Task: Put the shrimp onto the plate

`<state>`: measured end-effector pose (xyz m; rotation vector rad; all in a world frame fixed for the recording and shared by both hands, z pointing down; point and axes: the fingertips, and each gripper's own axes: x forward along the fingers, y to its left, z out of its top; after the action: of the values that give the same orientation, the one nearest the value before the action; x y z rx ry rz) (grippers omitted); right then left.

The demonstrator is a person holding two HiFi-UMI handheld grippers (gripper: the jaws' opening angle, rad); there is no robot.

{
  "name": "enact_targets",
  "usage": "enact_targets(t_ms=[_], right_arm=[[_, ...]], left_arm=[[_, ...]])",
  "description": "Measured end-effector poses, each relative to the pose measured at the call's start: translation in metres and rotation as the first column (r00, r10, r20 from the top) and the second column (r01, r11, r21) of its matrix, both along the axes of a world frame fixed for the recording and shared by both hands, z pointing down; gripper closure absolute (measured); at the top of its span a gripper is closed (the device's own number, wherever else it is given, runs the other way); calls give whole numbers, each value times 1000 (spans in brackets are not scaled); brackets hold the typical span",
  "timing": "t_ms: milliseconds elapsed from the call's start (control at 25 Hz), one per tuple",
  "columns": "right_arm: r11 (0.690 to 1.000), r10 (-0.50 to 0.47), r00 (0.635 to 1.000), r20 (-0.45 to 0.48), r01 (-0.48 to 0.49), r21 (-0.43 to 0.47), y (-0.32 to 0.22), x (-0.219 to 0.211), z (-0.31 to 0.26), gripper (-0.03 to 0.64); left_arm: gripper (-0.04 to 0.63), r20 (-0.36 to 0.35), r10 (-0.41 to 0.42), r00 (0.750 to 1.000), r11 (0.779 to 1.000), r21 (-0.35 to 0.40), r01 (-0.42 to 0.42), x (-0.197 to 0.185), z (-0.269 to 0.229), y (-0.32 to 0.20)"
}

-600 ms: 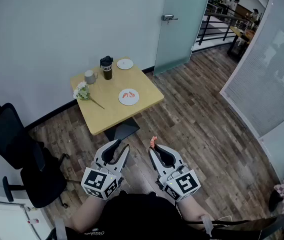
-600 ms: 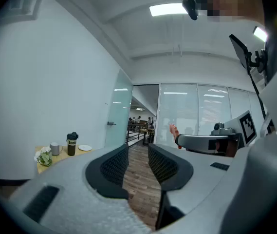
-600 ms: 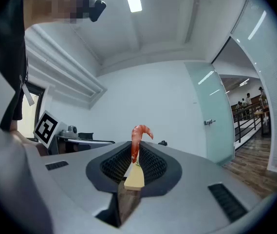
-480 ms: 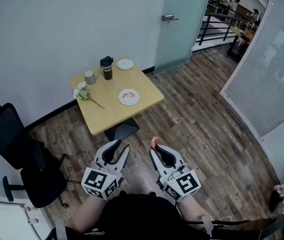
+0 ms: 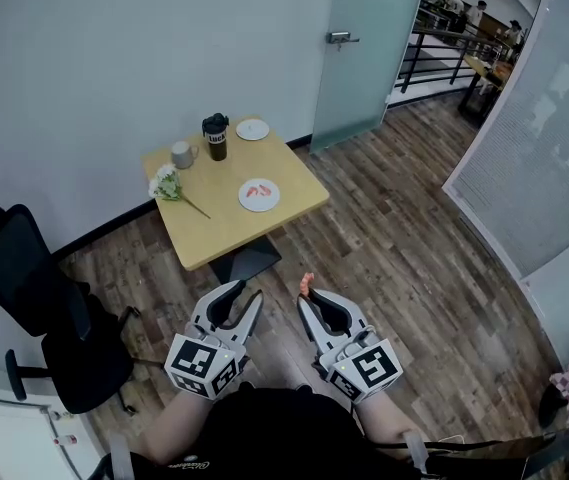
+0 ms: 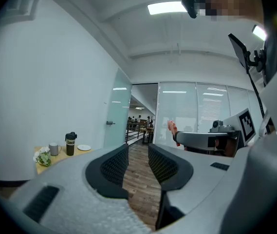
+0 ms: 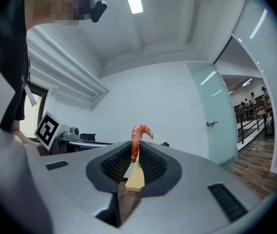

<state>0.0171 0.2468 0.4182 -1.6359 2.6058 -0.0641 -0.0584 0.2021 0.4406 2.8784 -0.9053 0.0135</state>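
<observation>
The wooden table [image 5: 226,230] stands ahead of me, well apart from both tongs. My left tongs [image 5: 246,294] hang short of the table, jaws spread wide with nothing between them. My right tongs [image 5: 307,301], just beside the left, are clamped on a red shrimp [image 7: 137,139] that sticks up past their tips. The white plate [image 5: 268,204] toward the table's right edge carries orange-red pieces.
</observation>
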Motion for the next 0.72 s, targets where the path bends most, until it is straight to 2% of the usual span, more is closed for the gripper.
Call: enact_targets(t_ms=[320,720], right_arm=[[1000,-7,1000,28,7,0,4,22,1,569],[998,-58,998,6,58,9,21,62,6,568]], left_arm=[[465,2,-23,1000,1000,-2,23,16,1,3],[465,-11,-54,998,999,-3,54,58,8,21]])
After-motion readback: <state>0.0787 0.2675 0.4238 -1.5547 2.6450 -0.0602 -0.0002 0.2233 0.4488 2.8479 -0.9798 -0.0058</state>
